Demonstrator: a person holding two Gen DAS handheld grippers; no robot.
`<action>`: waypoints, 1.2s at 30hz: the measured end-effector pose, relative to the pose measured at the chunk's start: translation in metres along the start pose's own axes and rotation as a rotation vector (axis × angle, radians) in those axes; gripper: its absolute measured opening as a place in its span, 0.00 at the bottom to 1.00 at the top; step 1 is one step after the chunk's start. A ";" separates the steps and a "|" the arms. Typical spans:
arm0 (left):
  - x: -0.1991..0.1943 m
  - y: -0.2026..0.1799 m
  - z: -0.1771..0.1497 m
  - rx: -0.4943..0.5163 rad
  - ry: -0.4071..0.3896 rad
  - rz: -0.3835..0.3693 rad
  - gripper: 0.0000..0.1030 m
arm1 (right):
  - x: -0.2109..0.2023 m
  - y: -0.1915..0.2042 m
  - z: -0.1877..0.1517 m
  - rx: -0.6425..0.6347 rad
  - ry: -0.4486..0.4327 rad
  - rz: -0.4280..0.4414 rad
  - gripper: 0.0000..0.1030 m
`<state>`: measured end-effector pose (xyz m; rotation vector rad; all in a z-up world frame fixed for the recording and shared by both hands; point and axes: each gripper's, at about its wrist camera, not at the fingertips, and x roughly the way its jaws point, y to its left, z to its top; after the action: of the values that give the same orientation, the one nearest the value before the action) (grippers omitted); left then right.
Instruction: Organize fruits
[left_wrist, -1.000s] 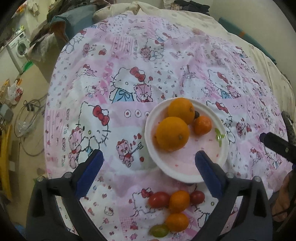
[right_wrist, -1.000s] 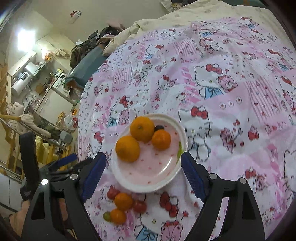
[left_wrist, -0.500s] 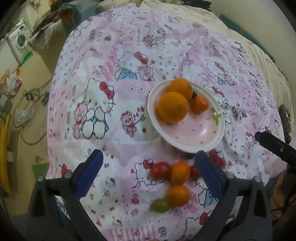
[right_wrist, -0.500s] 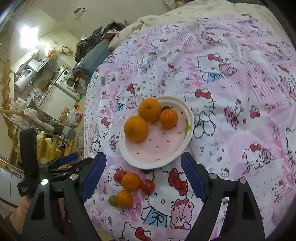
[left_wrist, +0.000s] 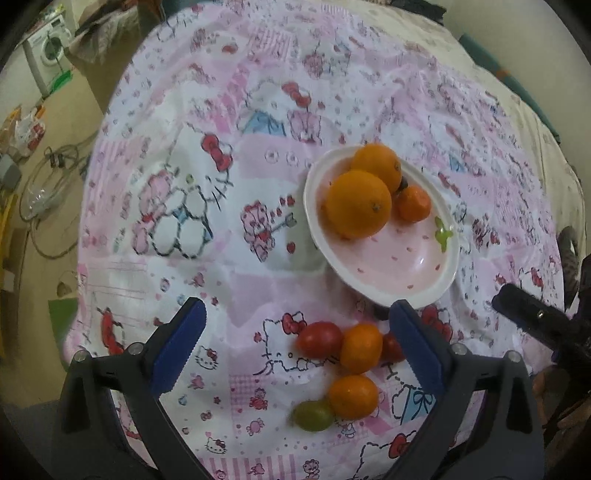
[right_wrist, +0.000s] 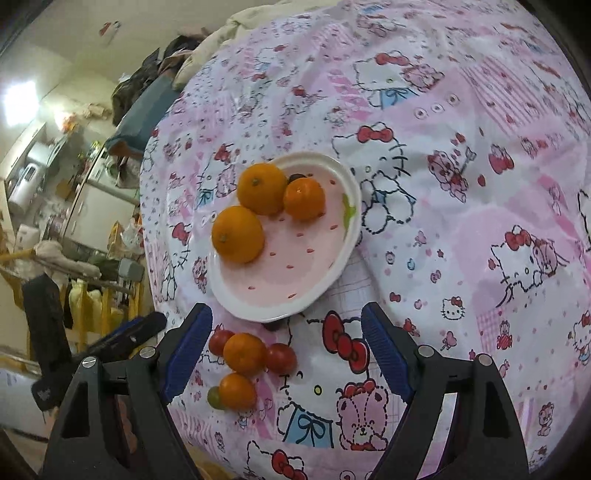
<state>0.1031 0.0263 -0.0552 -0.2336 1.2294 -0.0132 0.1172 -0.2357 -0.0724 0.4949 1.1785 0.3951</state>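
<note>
**K:** Pink cartoon-cat bedsheet (left_wrist: 207, 229) covers the bed; cluttered room with a washing machine (left_wrist: 48, 55) behind it.

**M:** Fruit status?

**K:** Plate (left_wrist: 406, 291) sits on the sheet. It holds two oranges (left_wrist: 358, 203) touching each other, plus a smaller orange fruit (left_wrist: 413, 203) against them. Something small and dark is tucked between them, can't tell what.

**M:** And off the plate?

**K:** Loose cluster (right_wrist: 243, 354) just beside the plate's near rim: two red tomatoes, two small orange fruits, one green tomato (left_wrist: 312, 415) at the near end. All lying on the sheet, bunched together.

**M:** Grippers?

**K:** Left gripper (left_wrist: 295, 354): fingers spread wide, holding nothing, above the loose cluster. Right gripper (right_wrist: 286, 354): fingers also wide apart, empty, over the sheet with the cluster at its left finger. Neither touches any fruit.
</note>
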 end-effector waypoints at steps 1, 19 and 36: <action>0.005 -0.001 -0.001 0.000 0.017 -0.002 0.95 | 0.000 -0.001 0.000 0.003 0.000 -0.004 0.83; 0.056 0.002 -0.011 -0.165 0.221 -0.025 0.57 | -0.005 -0.012 0.002 0.044 0.009 0.005 0.83; 0.059 -0.002 -0.014 -0.211 0.254 -0.097 0.30 | 0.004 -0.008 0.001 0.023 0.031 -0.011 0.83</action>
<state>0.1101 0.0136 -0.1143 -0.4876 1.4727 0.0028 0.1198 -0.2400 -0.0801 0.5031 1.2162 0.3813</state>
